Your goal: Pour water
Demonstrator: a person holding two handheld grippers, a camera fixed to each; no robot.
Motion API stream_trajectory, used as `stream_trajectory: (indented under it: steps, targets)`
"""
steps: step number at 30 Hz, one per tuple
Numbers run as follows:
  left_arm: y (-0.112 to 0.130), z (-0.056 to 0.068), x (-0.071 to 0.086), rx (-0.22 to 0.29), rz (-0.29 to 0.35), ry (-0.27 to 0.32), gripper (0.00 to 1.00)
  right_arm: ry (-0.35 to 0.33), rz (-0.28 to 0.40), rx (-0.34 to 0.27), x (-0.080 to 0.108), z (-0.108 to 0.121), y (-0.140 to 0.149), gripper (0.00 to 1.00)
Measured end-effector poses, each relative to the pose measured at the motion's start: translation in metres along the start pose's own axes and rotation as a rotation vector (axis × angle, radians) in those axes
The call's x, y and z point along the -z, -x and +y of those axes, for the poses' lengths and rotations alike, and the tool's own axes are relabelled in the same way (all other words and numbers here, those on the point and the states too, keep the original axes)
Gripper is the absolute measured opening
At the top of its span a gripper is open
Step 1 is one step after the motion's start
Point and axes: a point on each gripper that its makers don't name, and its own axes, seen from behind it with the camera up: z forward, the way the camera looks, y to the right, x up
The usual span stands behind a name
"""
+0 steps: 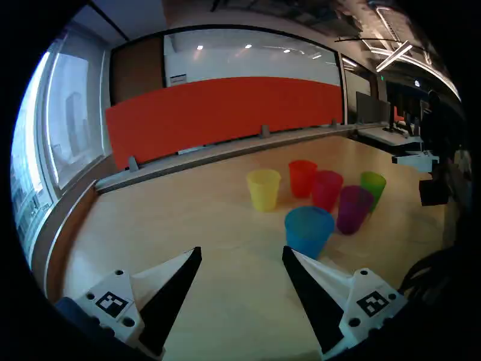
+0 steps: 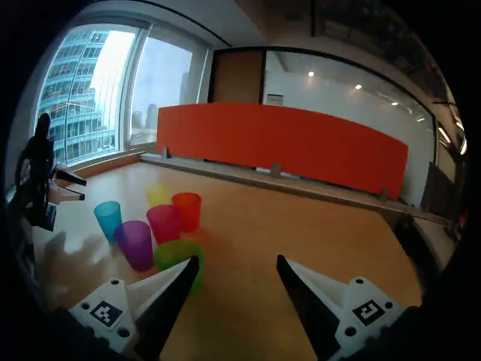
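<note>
Several plastic cups stand grouped on a wooden table [image 1: 198, 210]. In the left gripper view they are the blue cup [image 1: 308, 231], purple cup [image 1: 353, 208], pink cup [image 1: 326, 189], orange cup [image 1: 301, 178], yellow cup [image 1: 263, 189] and green cup [image 1: 373, 188]. My left gripper [image 1: 240, 256] is open, with the blue cup just beyond its right fingertip. The right gripper [image 1: 421, 161] shows far right. In the right gripper view my right gripper [image 2: 237, 265] is open, and the green cup [image 2: 178, 256] sits at its left fingertip, with the purple cup [image 2: 136, 243] and blue cup [image 2: 109, 219] behind. The left gripper [image 2: 66, 183] shows at far left.
An orange partition [image 1: 228, 117] runs along the table's far edge. Large windows [image 2: 90, 96] lie to one side. Office desks with monitors [image 1: 403, 117] stand at the back right. Bare tabletop [image 2: 288, 228] spreads to the right of the cups.
</note>
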Motion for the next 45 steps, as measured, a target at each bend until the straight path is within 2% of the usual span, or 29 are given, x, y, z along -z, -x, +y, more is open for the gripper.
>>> stream_trajectory:
  steps: [6,18,24,30,36,45]
  targets:
    - [-0.011,-0.008,0.002,0.053,0.065,-0.051,1.0,0.084,0.077,-0.041,-0.001,0.01,-0.016,1.0]
    - [-0.044,-0.024,0.013,0.069,0.225,-0.2,1.0,0.235,0.237,-0.132,0.009,0.036,-0.047,1.0]
    - [-0.054,-0.026,0.017,0.1,0.27,-0.238,1.0,0.298,0.332,-0.158,0.02,0.046,-0.066,1.0]
    - [-0.063,-0.028,0.021,0.121,0.321,-0.263,1.0,0.322,0.375,-0.174,0.025,0.046,-0.075,1.0]
    - [-0.076,-0.028,0.024,0.121,0.377,-0.283,1.0,0.351,0.387,-0.173,0.026,0.05,-0.077,1.0]
    - [-0.084,-0.03,0.028,0.139,0.449,-0.311,1.0,0.35,0.424,-0.179,0.03,0.044,-0.086,0.99]
